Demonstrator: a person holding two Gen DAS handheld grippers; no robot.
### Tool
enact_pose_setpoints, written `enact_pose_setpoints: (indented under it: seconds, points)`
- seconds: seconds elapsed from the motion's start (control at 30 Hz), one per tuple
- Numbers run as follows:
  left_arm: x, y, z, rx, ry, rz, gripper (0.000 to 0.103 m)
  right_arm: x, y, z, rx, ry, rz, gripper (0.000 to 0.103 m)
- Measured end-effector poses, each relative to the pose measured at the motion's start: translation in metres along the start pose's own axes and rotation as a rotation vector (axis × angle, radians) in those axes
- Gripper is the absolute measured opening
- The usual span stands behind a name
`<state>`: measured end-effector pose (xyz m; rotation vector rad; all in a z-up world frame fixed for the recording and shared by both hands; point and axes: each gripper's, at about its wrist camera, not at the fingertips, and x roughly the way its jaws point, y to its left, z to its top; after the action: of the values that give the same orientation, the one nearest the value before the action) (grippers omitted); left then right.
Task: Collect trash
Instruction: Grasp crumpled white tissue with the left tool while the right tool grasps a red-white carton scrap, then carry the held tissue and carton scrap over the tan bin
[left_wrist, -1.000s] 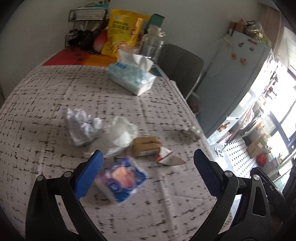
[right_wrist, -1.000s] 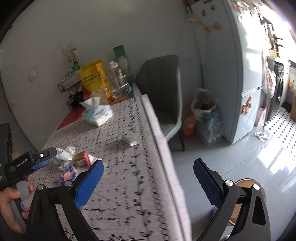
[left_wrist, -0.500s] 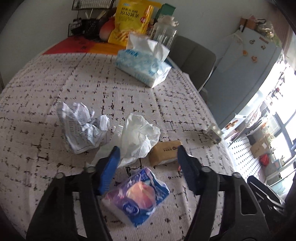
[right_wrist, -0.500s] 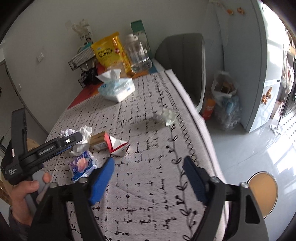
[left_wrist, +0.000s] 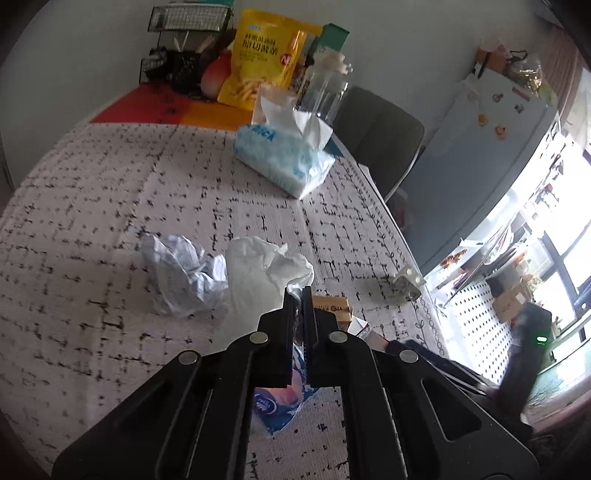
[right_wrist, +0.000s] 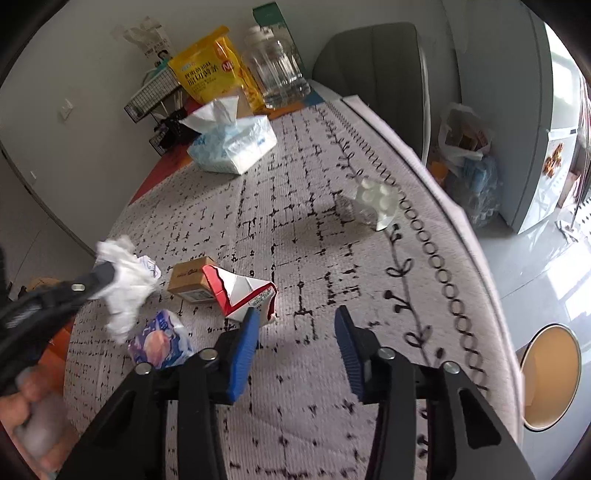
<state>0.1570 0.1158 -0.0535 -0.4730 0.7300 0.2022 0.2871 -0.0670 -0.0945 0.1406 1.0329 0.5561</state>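
The left gripper (left_wrist: 298, 295) has just closed its jaws, and they are now pinched together on a crumpled white tissue (right_wrist: 125, 280) — from the right wrist view the tissue hangs from the tips, lifted a little above the grey-white tablecloth with black dashes (right_wrist: 314, 184). A hand (right_wrist: 26, 417) holds that tool at the lower left.

The right gripper (right_wrist: 295, 332) has been closing too; its blue-padded jaws stand partly apart over bare cloth with nothing between them, and its left pad is just beside a torn red-and-white paper carton (right_wrist: 240, 291).

Other trash lies close together on the table: a small brown cardboard box (right_wrist: 190, 280) touching the carton, a purple-and-blue plastic snack wrapper (right_wrist: 159, 339) beneath the hanging tissue, and a crumpled sheet of printed white paper (left_wrist: 181, 273) beside the tissue. A silver pill blister pack (right_wrist: 373, 203) sits apart, near the table's edge.

Further back stand a blue-and-white soft tissue pack (right_wrist: 232, 144), a yellow snack bag (right_wrist: 210, 70) and a clear glass jar (right_wrist: 277, 70). On the floor past the table — a round bin with a tan inside (right_wrist: 550, 373).
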Motion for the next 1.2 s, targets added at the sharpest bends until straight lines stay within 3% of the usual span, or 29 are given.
enact_pose_setpoints:
  seconds: [0.1,0.2,0.43,0.6,1.2]
  points:
    - [-0.007,-0.003,0.002,0.01,-0.009,-0.001,0.005,0.013,0.005,0.003,-0.01,0.016,0.004,0.011]
    - [-0.011,-0.011,0.003,0.033,-0.019,-0.001,0.005,0.004,0.005,0.004,-0.023,-0.031,0.031,0.003]
    - [0.0,-0.043,-0.003,0.073,-0.003,-0.031,0.005,-0.032,-0.025,-0.001,0.022,-0.079,0.035,0.003]
    - [0.018,-0.088,-0.01,0.127,0.024,-0.08,0.005,-0.061,-0.059,-0.003,0.077,-0.128,0.019,0.003]
    - [0.097,-0.288,-0.069,0.358,0.168,-0.266,0.005,-0.167,-0.257,-0.035,0.35,-0.278,-0.176,0.003]
